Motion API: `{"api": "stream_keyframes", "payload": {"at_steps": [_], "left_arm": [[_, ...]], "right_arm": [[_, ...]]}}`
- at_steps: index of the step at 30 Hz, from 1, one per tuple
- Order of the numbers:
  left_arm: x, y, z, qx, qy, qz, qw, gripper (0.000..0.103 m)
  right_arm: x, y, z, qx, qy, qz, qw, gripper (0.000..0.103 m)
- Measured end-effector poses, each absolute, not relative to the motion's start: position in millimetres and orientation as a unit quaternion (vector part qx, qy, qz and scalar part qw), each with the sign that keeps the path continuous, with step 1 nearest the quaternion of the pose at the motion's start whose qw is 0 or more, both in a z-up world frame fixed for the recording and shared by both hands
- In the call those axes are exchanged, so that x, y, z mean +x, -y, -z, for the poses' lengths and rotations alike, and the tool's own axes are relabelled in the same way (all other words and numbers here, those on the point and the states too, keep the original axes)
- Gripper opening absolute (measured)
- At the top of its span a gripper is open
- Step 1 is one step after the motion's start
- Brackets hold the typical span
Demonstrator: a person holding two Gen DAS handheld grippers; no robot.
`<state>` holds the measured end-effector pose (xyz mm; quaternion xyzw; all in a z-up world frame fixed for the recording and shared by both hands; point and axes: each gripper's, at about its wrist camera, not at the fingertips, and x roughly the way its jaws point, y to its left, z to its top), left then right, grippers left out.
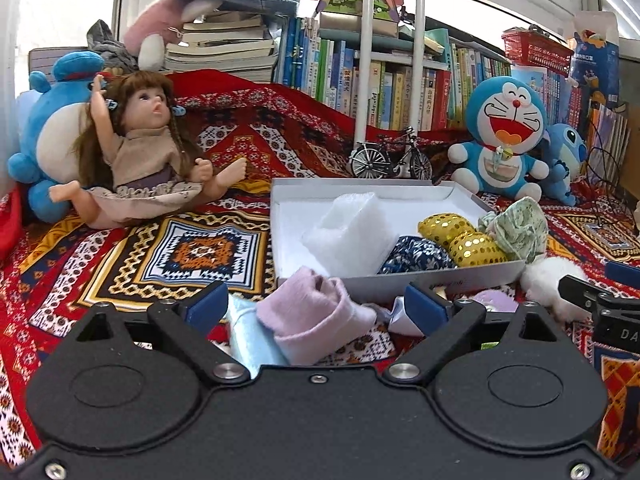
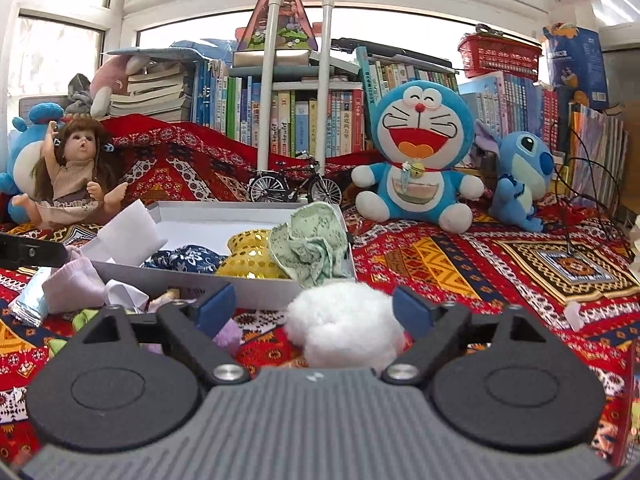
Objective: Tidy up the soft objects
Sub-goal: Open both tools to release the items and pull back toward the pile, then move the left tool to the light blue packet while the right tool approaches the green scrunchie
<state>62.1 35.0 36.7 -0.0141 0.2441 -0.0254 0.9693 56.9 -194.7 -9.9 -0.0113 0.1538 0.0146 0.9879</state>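
Observation:
A white shallow box (image 1: 436, 280) (image 2: 192, 280) lies on the patterned red cloth and holds a white foam piece (image 1: 352, 232), a navy floral pouch (image 1: 416, 258) (image 2: 188, 258), a gold sequin pouch (image 1: 464, 238) (image 2: 248, 254) and a green crumpled cloth (image 1: 520, 228) (image 2: 316, 246). My left gripper (image 1: 316, 304) stands open, with a fuzzy pink sock (image 1: 316, 320) lying between its blue pads, untouched. My right gripper (image 2: 316, 308) is open around a white fluffy ball (image 2: 344, 328) (image 1: 556, 284) resting on the cloth. A light blue satin piece (image 1: 248, 336) (image 2: 32, 304) lies beside the sock.
A doll (image 1: 148, 152) and a blue plush (image 1: 44, 132) sit at the left. A model bicycle (image 1: 390, 156), a Doraemon plush (image 1: 504, 136) and a Stitch plush (image 2: 520, 176) stand behind the box. Books line the back wall. Small cloth scraps (image 2: 124, 296) lie before the box.

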Motion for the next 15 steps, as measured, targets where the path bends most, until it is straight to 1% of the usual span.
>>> {"api": "stream_keyframes", "payload": {"at_steps": [8, 11, 15], "left_arm": [[45.8, -38.4, -22.1, -0.007, -0.236, 0.004, 0.972, 0.096], [40.2, -41.3, -16.9, -0.011, -0.238, 0.001, 0.971, 0.096], [34.6, -44.9, -10.8, -0.017, -0.244, -0.006, 0.97, 0.096]], "right_arm": [[42.0, 189.1, 19.9, -0.038, -0.156, 0.003, 0.987, 0.1], [33.6, 187.9, 23.0, -0.041, -0.156, 0.009, 0.987, 0.103], [27.9, 186.4, 27.3, -0.052, -0.162, 0.015, 0.985, 0.103]]}}
